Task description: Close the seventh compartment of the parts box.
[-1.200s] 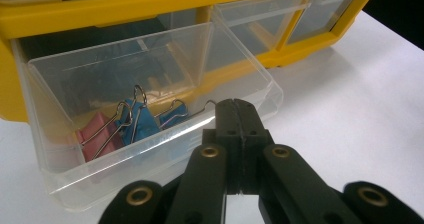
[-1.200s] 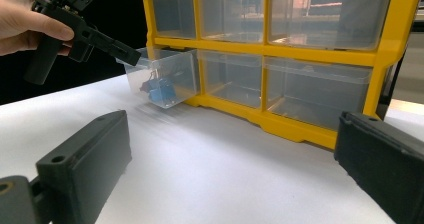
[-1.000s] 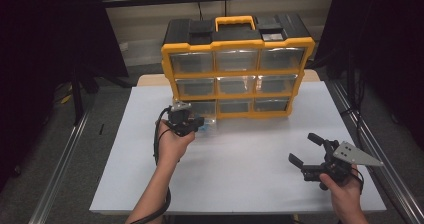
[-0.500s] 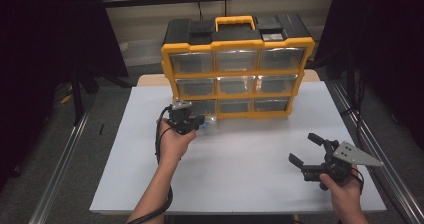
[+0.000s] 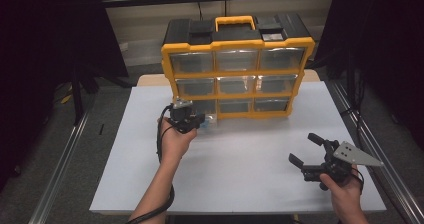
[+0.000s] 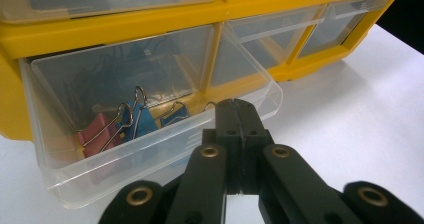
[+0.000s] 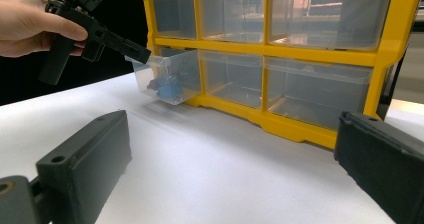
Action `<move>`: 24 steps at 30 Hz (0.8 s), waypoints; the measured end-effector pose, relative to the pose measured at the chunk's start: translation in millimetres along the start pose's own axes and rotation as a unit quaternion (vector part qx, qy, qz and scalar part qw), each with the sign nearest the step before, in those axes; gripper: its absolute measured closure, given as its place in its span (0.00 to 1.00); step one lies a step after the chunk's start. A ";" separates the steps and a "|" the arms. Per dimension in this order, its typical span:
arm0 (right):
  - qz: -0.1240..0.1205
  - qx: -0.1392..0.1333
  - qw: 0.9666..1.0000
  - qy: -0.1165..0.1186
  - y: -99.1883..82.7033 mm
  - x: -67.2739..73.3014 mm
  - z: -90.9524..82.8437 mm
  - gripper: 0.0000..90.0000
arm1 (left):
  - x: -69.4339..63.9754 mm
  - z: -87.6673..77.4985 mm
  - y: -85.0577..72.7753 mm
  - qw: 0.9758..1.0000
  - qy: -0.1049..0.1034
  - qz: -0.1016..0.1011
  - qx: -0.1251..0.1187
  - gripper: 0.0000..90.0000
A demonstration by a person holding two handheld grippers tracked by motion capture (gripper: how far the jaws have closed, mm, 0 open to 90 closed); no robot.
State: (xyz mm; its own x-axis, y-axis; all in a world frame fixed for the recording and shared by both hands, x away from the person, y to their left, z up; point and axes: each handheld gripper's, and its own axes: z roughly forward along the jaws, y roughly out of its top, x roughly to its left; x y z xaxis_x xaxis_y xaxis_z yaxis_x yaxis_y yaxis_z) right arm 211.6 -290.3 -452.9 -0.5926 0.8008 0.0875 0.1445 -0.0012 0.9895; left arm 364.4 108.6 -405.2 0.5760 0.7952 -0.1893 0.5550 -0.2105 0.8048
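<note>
Nothing has shifted since the earlier frames: both hands sit where they sat, and the clear plastic drawer (image 6: 150,149) stands pulled out from the lower-left slot of the yellow-framed organiser cabinet (image 5: 237,74). On the high view that drawer lies at about eleven o'clock from the middle of the white matte surface (image 5: 240,169). The left gripper (image 6: 235,119) has its black jaws pressed together on the drawer's front lip, as far as the left gripper view lets one judge; the thin wall disappears between them. The right gripper (image 5: 312,151) rests near five o'clock with jaws wide apart and nothing between them. To draw the drawer well, the pull should probably run straight along the slot, level and slow, since a thin glossy lip could slip from the pads or flex if the hand twists. Inside lie binder clips (image 6: 125,124), red and blue painted metal with looped wire handles, loose enough to slide if the drawer jerks. The cabinet's frame looks like hard moulded plastic, with a black top and a yellow carry handle.
</note>
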 end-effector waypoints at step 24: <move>-0.002 0.000 1.000 0.001 -0.2 -0.2 0.2 0.02 | 3.0 5.4 2.4 1.000 0.009 -0.002 -0.003 1.00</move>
State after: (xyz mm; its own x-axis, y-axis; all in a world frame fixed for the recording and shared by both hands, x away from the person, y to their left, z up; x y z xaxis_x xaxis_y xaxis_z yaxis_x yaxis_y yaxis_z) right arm 211.9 -290.3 -453.1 -0.5948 0.7995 0.0839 0.1423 0.0020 0.9898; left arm 370.7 107.3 -406.9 0.5631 0.8062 -0.1815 0.5529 -0.2043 0.8078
